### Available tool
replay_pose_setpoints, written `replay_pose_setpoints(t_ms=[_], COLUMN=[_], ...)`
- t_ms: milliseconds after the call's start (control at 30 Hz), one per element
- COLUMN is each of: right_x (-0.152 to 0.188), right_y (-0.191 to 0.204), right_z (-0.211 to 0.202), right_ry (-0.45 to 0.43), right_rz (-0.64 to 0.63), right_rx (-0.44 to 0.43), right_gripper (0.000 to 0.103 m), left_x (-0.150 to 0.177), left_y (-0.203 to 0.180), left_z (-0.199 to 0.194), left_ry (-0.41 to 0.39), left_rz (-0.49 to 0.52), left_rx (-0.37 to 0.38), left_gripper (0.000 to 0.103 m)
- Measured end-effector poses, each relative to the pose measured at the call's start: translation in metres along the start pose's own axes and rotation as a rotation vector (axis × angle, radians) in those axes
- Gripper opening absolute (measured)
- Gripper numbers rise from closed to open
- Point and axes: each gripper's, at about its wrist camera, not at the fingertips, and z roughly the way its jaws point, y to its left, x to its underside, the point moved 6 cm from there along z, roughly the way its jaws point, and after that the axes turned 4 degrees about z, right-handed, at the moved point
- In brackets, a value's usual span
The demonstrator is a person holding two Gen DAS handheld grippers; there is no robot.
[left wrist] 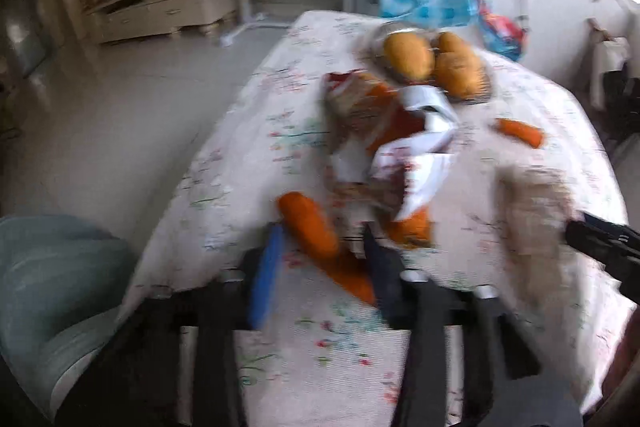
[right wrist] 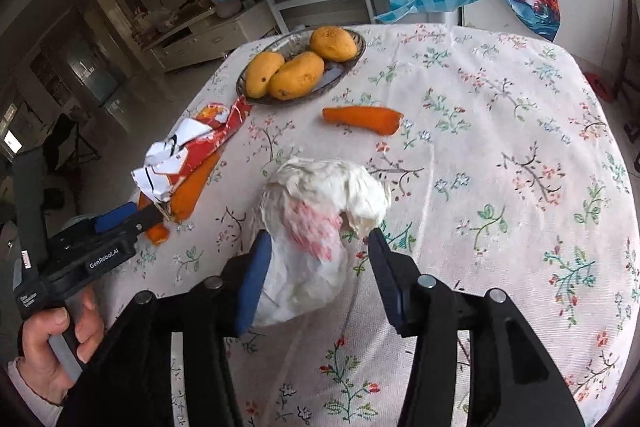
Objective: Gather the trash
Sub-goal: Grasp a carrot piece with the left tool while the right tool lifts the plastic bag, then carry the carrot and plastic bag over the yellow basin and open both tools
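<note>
Floral tablecloth (right wrist: 500,87) | left jaws clamp wrapper (right wrist: 188,147) | right jaws apart around bag (right wrist: 320,211)

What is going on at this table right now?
A person is clearing trash off a flowered tablecloth with tongs in each hand. The left tongs are shut on a crumpled snack wrapper lying over a carrot. The right tongs stand open around a white plastic bag. A bowl of mangoes sits behind.

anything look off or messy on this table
Yes. A torn red-and-white snack wrapper lies crumpled over a carrot at the table's left edge. A wadded white plastic bag sits mid-table, and a broken carrot piece lies loose beside the mango dish.
</note>
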Motion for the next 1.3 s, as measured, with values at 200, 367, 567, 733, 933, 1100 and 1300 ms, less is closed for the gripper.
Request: replay_pose_setpoints(t_ms=[200, 367, 567, 733, 933, 1100, 1300], right_x=[0.004, 0.007, 0.012, 0.014, 0.029, 0.047, 0.068], right_y=[0.006, 0.014, 0.026, 0.037, 0.048, 0.059, 0.068], right_z=[0.002, -0.014, -0.035, -0.049, -0.063, -0.074, -0.088], right_ry=[0.002, -0.03, -0.057, -0.088, -0.12, -0.137, -0.151], right_rz=[-0.046, -0.076, -0.082, -0.091, -0.093, -0.114, -0.131], right_rx=[0.009, 0.001, -0.029, -0.053, -0.085, -0.091, -0.101], right_gripper=[0.011, 0.009, 0.009, 0.009, 0.009, 0.009, 0.009], left_x=[0.002, 0.006, 0.008, 0.015, 0.028, 0.04, 0.057], left_y=[-0.005, -0.012, -0.019, -0.021, -0.021, -0.024, -0.026], left_z=[-0.016, -0.047, -0.083, -0.105, -0.119, -0.13, -0.143], left_ry=[-0.025, -0.093, -0.171, -0.207, -0.214, -0.218, -0.214], left_rz=[0.006, 0.071, 0.15, 0.167, 0.179, 0.188, 0.191], left_rx=[0.051, 0.021, -0.02, -0.027, -0.025, -0.018, -0.002], left_gripper=[0.012, 0.012, 0.012, 0.012, 0.012, 0.012, 0.012])
